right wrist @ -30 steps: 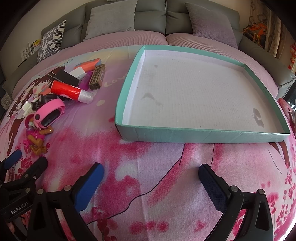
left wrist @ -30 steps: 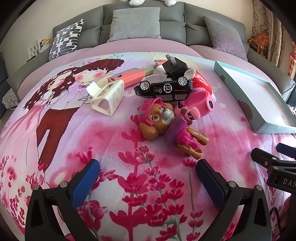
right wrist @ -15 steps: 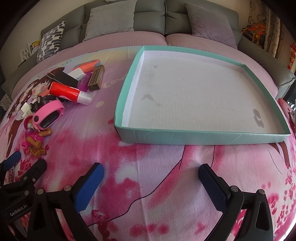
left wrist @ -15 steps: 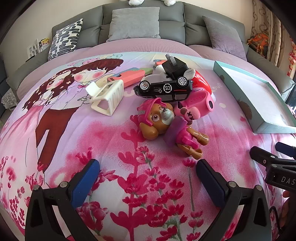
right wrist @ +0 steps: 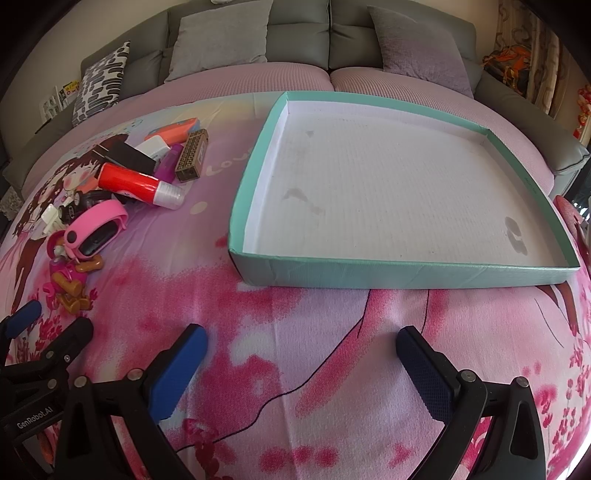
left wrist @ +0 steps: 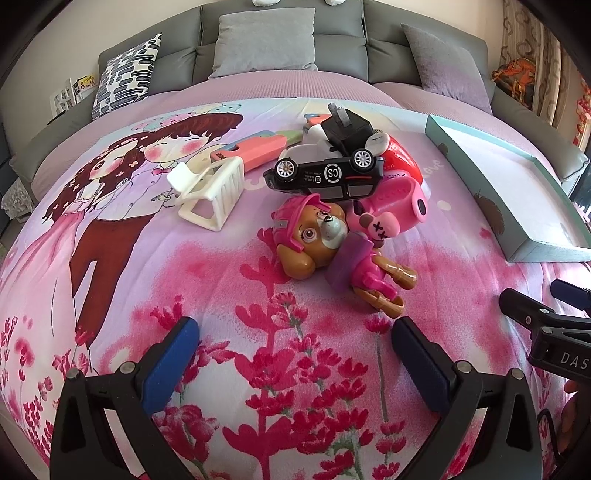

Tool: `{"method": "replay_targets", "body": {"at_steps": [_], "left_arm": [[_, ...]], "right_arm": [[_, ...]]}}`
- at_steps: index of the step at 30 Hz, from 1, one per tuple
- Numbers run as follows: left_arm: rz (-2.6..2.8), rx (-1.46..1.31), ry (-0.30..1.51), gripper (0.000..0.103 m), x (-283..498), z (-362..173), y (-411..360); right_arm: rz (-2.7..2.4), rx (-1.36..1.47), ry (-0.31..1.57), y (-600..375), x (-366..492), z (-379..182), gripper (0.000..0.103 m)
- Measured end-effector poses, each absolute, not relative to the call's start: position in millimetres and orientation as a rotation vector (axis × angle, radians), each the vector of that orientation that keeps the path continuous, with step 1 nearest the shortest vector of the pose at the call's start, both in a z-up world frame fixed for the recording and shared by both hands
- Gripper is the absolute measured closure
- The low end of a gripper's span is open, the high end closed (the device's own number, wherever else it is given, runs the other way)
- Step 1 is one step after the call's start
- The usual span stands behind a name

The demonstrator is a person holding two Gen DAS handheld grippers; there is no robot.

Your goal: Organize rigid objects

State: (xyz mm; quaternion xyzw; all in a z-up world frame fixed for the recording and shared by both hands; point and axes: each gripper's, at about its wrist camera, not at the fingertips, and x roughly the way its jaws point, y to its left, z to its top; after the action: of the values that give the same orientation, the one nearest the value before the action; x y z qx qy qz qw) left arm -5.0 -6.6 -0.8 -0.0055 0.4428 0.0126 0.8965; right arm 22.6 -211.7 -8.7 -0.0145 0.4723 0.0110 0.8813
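Nothing much has shifted: both grippers, left [left wrist: 291, 354] and right [right wrist: 301, 363], hover with fingers wide, holding nothing. Left of the tray [right wrist: 388, 271], the dog figure [left wrist: 325, 243] looks light, stiff; grip its body.

- The bedspread [left wrist: 207, 280] is soft printed cloth with a matt, faintly fuzzy nap.
- The puppy figure [left wrist: 314, 240] is smooth, glossy moulded plastic.
- The black toy car [left wrist: 325, 173] is shiny plastic.
- The white basket [left wrist: 210, 192] is matt plastic.
- The teal tray [right wrist: 406, 273] looks like matt cardboard with a paper-white lining.
- The red bottle [right wrist: 129, 182] is glossy.
- The sofa [right wrist: 295, 22] is grey woven fabric.
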Motion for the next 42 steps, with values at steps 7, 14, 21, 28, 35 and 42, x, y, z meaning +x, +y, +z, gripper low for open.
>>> {"method": "replay_targets", "body": {"at_steps": [7,14,21,28,35,42], "left_arm": [[0.026,-0.010,0.930,0.000,-3.6,-0.8,-6.6],[0.026,-0.011,0.931,0.000,-3.3,-0.7,-6.5],[0.027,-0.003,0.935,0.000,-1.6,-1.4,-7.4],[0.009,-0.021,0.957,0.000,1.1,1.1,-3.6],[-0.029,-0.065,0.959,0.000,1.7,20.3,9.6],[0.013,-0.102,0.960,0.000,23.8,47.9,44.4]], "right_arm": [[0.023,-0.030,0.983,-211.8,22.2,-8.9,0.000],[0.023,-0.030,0.983,-211.8,21.8,-9.0,0.000],[0.023,-0.031,0.983,-211.8,21.6,-9.1,0.000],[0.026,-0.022,0.980,-212.5,21.7,-8.5,0.000],[0.029,0.059,0.911,-222.6,13.2,21.2,0.000],[0.157,0.046,0.834,-187.4,25.0,66.2,0.000]]}}
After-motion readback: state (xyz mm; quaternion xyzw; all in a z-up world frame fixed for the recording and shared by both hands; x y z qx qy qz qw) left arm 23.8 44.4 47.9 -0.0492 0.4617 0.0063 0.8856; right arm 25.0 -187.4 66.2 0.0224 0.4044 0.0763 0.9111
